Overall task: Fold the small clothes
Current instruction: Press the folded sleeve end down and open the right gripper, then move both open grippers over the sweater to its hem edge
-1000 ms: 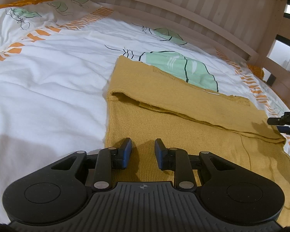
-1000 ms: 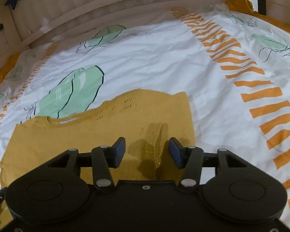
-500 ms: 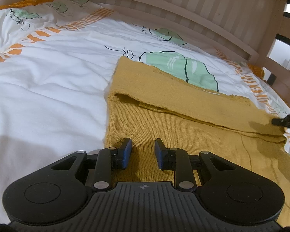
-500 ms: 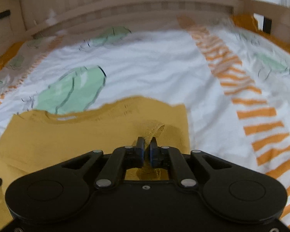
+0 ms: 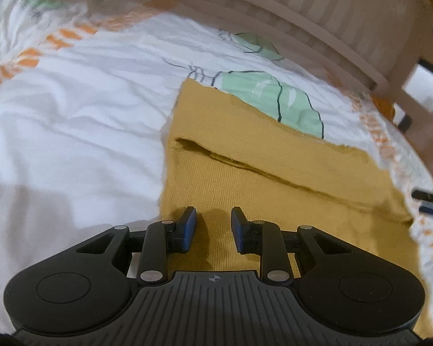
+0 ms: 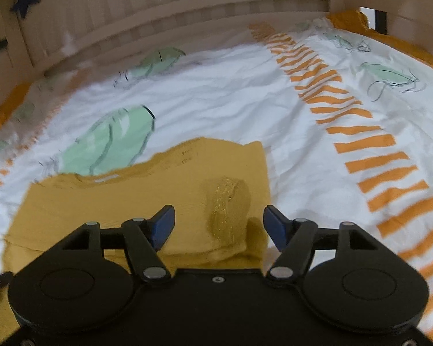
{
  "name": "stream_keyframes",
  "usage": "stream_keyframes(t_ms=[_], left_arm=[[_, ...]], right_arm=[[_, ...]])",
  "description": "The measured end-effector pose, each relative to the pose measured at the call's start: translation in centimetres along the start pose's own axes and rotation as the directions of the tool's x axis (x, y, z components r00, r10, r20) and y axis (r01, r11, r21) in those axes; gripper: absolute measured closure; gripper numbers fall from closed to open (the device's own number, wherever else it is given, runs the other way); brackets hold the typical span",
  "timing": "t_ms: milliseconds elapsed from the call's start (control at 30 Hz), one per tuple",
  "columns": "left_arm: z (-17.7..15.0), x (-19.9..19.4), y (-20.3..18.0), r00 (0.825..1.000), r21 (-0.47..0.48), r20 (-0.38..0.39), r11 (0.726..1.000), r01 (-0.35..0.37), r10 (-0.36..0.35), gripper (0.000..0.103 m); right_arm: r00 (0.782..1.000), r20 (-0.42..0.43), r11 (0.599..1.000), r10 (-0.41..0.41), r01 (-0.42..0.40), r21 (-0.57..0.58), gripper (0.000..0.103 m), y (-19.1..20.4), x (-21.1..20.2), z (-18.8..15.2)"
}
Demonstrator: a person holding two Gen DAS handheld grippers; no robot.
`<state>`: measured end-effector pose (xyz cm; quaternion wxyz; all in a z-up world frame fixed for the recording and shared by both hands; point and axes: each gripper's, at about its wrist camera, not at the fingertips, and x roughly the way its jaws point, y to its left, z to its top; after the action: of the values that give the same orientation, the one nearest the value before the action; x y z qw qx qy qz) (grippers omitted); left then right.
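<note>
Mustard knit lies flat on the bed [image 6: 222,101], near its foot-side edge — the yellow garment [image 5: 274,178] already carries one fold across its far half. Nearest, the left gripper [image 5: 213,227] hovers over the cloth, fingers narrowly apart and empty. The right gripper [image 6: 218,225] pinched the glittery patch [image 6: 228,204] a moment ago; now its fingers are opening and the fabric has dropped free. That side looks set down, so another fold likely follows. Beyond, the wooden bed rail [image 6: 187,14].

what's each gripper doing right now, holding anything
left gripper: open, narrow gap, over the yellow sweater, holding nothing
right gripper: jaws opening, pads clear of the sweater's raised fold
</note>
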<state>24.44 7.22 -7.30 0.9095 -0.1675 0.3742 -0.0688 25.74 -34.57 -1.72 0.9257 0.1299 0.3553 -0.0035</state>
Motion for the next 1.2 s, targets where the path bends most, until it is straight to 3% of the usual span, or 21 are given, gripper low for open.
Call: stream_keyframes(t_ms=[100, 267, 567, 800, 1033, 1200], left_arm=[[0.2, -2.6, 0.3, 1.000, -0.031, 0.012, 1.000, -0.002, 0.003, 0.077], [0.0, -7.3, -0.1, 1.000, 0.015, 0.028, 1.000, -0.010, 0.010, 0.077], [-2.6, -13.6, 0.0, 0.999, 0.086, -0.040, 0.996, -0.015, 0.019, 0.076], [-5.1, -17.9, 0.2, 0.998, 0.075, -0.064, 0.997, 0.032, -0.027, 0.076], [-8.1, -18.4, -0.3, 0.995, 0.171, -0.102, 0.985, -0.003, 0.020, 0.070], [-9.8, -17.5, 0.2, 0.990, 0.166, -0.131, 0.986, -0.031, 0.053, 0.070]], right_arm=[[0.999, 0.023, 0.999, 0.041, -0.042, 0.027, 0.030, -0.2, -3.2, -0.4], [0.994, 0.051, 0.995, 0.094, -0.095, 0.026, 0.027, 0.1, -8.3, -1.8], [0.988, 0.047, 0.989, 0.149, -0.150, 0.012, 0.026, 1.1, -15.1, -6.0], [0.991, 0.033, 0.990, 0.130, -0.132, 0.055, 0.026, 0.7, -19.3, -9.9], [0.998, -0.011, 0.994, 0.062, -0.061, 0.092, 0.025, 0.2, -20.5, -13.3], [0.999, -0.036, 0.996, 0.032, -0.029, 0.087, 0.025, 0.1, -20.4, -14.7]])
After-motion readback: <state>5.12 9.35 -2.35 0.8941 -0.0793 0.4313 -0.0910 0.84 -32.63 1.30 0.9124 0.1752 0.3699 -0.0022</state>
